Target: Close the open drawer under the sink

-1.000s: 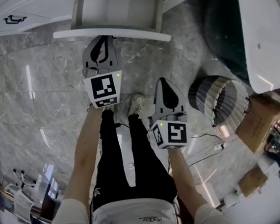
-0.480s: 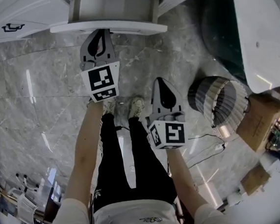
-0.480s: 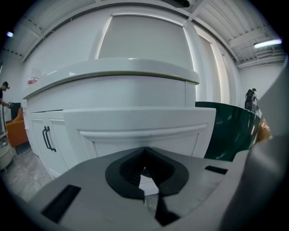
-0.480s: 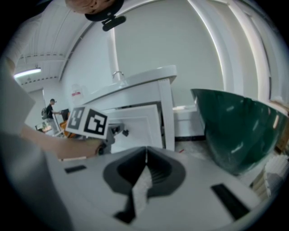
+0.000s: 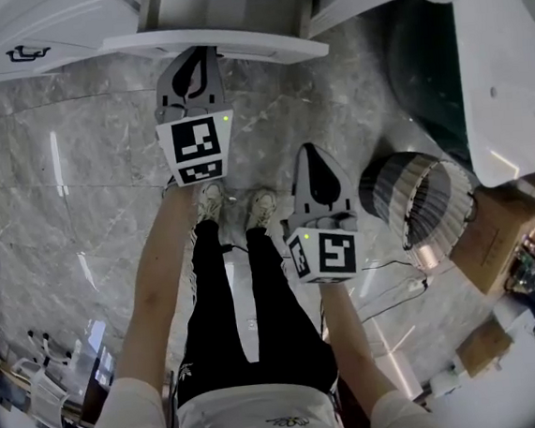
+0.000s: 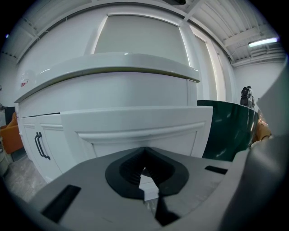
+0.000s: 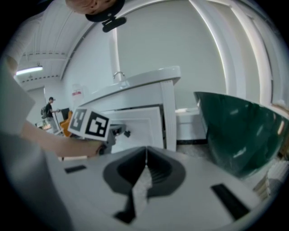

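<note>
The white drawer (image 5: pixel 232 44) juts out from the vanity at the top of the head view, with a little of its grey inside showing. My left gripper (image 5: pixel 194 59) is shut and empty, its tips against the drawer's front panel (image 6: pixel 135 128), which fills the left gripper view under the curved sink counter (image 6: pixel 113 67). My right gripper (image 5: pixel 316 157) hangs lower and to the right over the marble floor, shut on nothing and well back from the drawer. In the right gripper view the drawer front (image 7: pixel 142 124) sits beyond the left gripper's marker cube (image 7: pixel 90 124).
A dark green tub (image 5: pixel 427 61) stands right of the vanity. A ribbed round bin (image 5: pixel 416 194) and cardboard boxes (image 5: pixel 500 233) are at the right, with cables on the floor. A cabinet door with a black handle (image 5: pixel 22 55) is left of the drawer. My shoes (image 5: pixel 239 206) stand below.
The drawer has slid further in under the counter, with less of its inside showing. My left gripper has gone forward with it. My right gripper has crept forward a little.
</note>
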Demonstrator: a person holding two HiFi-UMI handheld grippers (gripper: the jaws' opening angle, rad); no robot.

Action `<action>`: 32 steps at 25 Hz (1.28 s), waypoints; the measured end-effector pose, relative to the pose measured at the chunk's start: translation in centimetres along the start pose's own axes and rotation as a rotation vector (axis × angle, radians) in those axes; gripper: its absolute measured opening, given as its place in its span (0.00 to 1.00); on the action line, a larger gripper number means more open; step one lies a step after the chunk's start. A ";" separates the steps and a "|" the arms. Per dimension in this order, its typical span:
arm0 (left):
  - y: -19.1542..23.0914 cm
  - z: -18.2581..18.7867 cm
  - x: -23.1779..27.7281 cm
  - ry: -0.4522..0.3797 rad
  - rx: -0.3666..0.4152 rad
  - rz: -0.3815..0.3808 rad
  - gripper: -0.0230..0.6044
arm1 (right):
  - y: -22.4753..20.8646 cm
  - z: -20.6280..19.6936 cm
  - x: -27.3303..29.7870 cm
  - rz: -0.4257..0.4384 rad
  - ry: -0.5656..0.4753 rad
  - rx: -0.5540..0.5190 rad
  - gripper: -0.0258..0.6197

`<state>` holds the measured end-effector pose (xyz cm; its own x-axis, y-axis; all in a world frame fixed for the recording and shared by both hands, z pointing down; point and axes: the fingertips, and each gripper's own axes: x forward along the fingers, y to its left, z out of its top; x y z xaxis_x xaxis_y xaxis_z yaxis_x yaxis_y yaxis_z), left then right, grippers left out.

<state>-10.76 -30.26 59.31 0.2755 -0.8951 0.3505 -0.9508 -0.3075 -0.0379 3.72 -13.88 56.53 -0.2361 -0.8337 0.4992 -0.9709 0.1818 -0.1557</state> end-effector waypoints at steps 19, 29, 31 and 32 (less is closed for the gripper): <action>1.0 1.9 4.8 0.009 -0.038 0.007 0.07 | 0.0 1.5 1.1 -0.030 -0.010 0.024 0.09; 1.1 2.4 6.4 -0.004 -0.012 -0.004 0.07 | -0.7 2.0 1.2 -0.053 -0.012 0.029 0.09; 1.0 2.3 6.4 -0.009 -0.018 -0.029 0.07 | -0.5 1.9 1.2 -0.051 -0.010 0.029 0.09; 1.0 2.3 6.4 -0.008 -0.029 -0.044 0.07 | -0.4 1.8 1.2 -0.051 -0.010 0.030 0.09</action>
<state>-9.62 -37.06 59.38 0.3179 -0.8837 0.3435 -0.9415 -0.3370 0.0043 3.92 -15.88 55.68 -0.1863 -0.8466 0.4986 -0.9800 0.1238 -0.1559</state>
